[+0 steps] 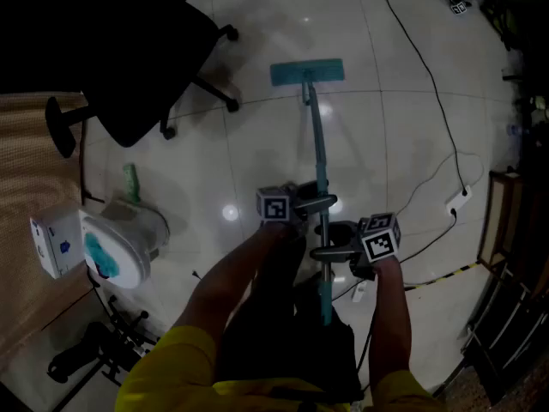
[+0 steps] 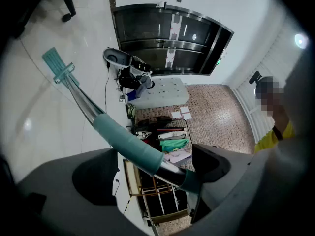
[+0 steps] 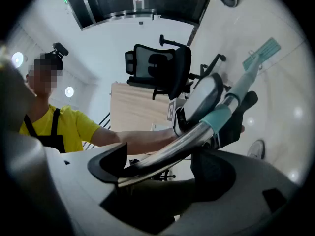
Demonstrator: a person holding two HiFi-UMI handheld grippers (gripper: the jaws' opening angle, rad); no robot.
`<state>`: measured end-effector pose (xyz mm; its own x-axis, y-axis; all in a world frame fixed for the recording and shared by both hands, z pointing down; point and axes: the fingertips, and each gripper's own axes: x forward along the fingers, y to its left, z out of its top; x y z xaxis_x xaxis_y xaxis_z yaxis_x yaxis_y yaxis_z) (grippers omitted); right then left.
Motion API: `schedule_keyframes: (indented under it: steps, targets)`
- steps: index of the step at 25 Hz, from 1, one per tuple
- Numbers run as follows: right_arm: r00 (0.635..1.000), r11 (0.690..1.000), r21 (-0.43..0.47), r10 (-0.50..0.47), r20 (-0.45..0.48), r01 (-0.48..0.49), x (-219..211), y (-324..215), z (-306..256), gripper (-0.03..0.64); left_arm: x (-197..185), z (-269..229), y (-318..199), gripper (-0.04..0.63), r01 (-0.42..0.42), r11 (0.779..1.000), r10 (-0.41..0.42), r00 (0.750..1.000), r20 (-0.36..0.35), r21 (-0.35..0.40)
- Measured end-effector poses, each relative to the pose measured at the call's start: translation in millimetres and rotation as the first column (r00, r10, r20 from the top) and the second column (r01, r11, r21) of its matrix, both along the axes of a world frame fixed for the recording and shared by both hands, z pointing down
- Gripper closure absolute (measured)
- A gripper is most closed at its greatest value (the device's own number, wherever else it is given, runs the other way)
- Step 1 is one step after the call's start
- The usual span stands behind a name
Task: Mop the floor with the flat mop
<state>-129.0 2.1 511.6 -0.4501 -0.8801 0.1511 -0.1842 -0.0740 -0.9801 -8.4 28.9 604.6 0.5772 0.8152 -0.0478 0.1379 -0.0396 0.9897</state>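
Teal and steel: found the flat mop [image 1: 307,72] pad-down on the floor [image 1: 386,101] at twelve o'clock. Had the left hand-held gripper [image 1: 302,206] clamped on the pole [image 1: 318,144], the right hand-held gripper [image 1: 330,251] clamped lower, toward six. Probably called for even pressure and straight strokes, clear of the chair [image 1: 146,50] at ten.

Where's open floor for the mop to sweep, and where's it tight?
Open: bare tiles between the mop handle and the black cable, and ahead of the mop head. Smaller patch between the handle and the office chair. Tight: left by the chair and white container; right by the power strip.
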Motion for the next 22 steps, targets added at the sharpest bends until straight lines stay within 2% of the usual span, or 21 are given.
schedule_keyframes:
  steps: [7,12,16,18,22]
  targets:
    - [0.994,0.992,0.059,0.108,0.008,-0.108,129.2,-63.4,15.0,0.210,130.1,17.4,-65.5,0.135,0.016,1.000,-0.016,0.999,-0.046,0.013]
    - [0.991,0.989,0.068,0.131,-0.022,-0.130,170.2,-85.4,20.8,0.219,171.5,18.2,-88.1,0.135,-0.001,1.000,0.002,0.999,-0.054,0.006]
    - [0.990,0.991,0.051,0.124,-0.062,-0.121,158.0,-78.6,7.2,0.218,159.2,-1.0,-78.8,0.135,-0.017,1.000,0.016,0.997,-0.073,-0.009]
    - [0.992,0.994,0.035,0.105,-0.074,-0.103,131.7,-68.4,-5.1,0.218,133.7,-14.9,-68.7,0.135,-0.023,1.000,0.022,0.997,-0.071,-0.007]
    - [0.994,0.994,0.067,0.086,-0.071,-0.081,61.5,-31.3,-44.4,0.218,66.3,-51.0,-31.0,0.135,-0.012,1.000,0.013,0.998,-0.064,0.006]
